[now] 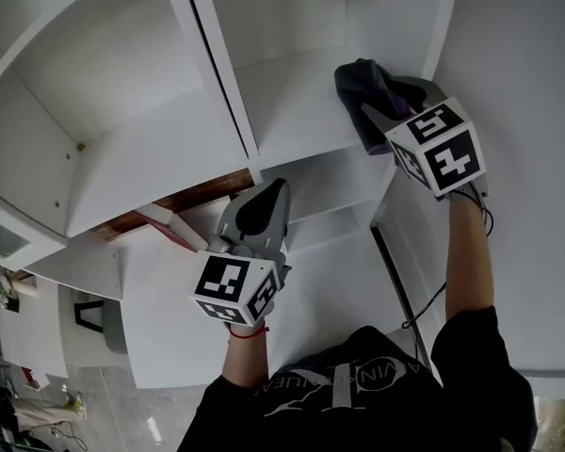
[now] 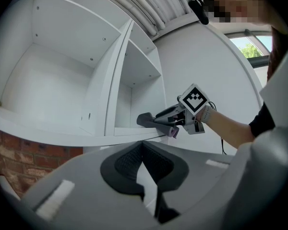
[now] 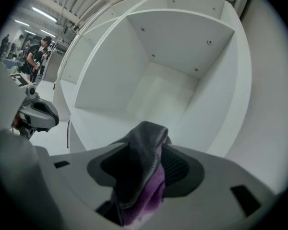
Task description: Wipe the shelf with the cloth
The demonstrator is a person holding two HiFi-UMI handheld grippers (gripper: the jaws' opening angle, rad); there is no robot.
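Your right tongs stand apart, cloth slack between them, over the shelf at upper right. Left tongs together, empty, lower centre.

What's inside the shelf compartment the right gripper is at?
Only the cloth, between the open jaws of the right gripper; walls bare. The shelf beneath the cloth is covered.

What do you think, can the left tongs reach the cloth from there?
Probably yes. The left tongs hang in front of the shelf, with only open air between them and the cloth at the right tongs.
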